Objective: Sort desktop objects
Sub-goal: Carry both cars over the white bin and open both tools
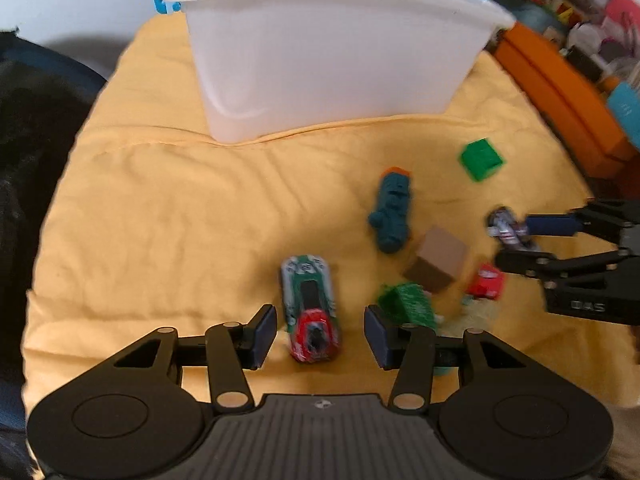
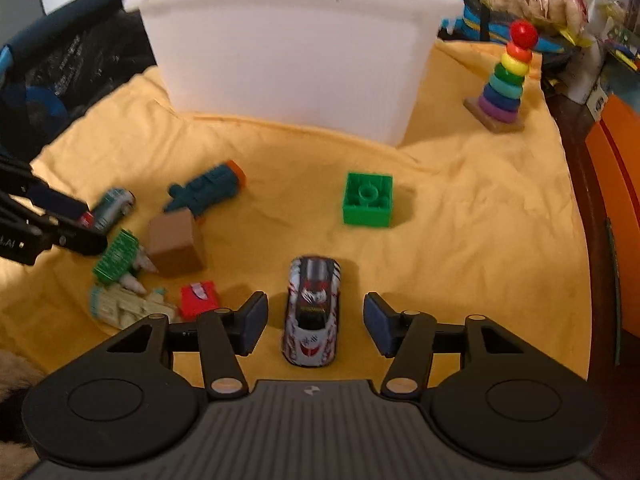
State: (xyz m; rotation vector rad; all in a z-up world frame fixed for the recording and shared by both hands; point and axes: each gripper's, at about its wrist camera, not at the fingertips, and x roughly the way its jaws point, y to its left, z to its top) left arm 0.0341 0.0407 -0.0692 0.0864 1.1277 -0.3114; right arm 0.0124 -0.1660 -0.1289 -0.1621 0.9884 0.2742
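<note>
On the yellow cloth (image 2: 460, 216), the left tongs (image 1: 320, 334) stand apart around a green-and-red toy car (image 1: 311, 312); the right tongs (image 2: 316, 322) stand apart around a white toy car (image 2: 312, 312). Bare cloth lies left of the left tongs. Behind stands a white plastic bin (image 2: 288, 52), contents hidden. The cloth ends beside a ring stacker (image 2: 504, 80).

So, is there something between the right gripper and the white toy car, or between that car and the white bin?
Nothing visible blocks either. The right gripper is open, with the white toy car already between its fingers. Toward the white bin lies only bare yellow cloth; the green block sits off to the right.
</note>
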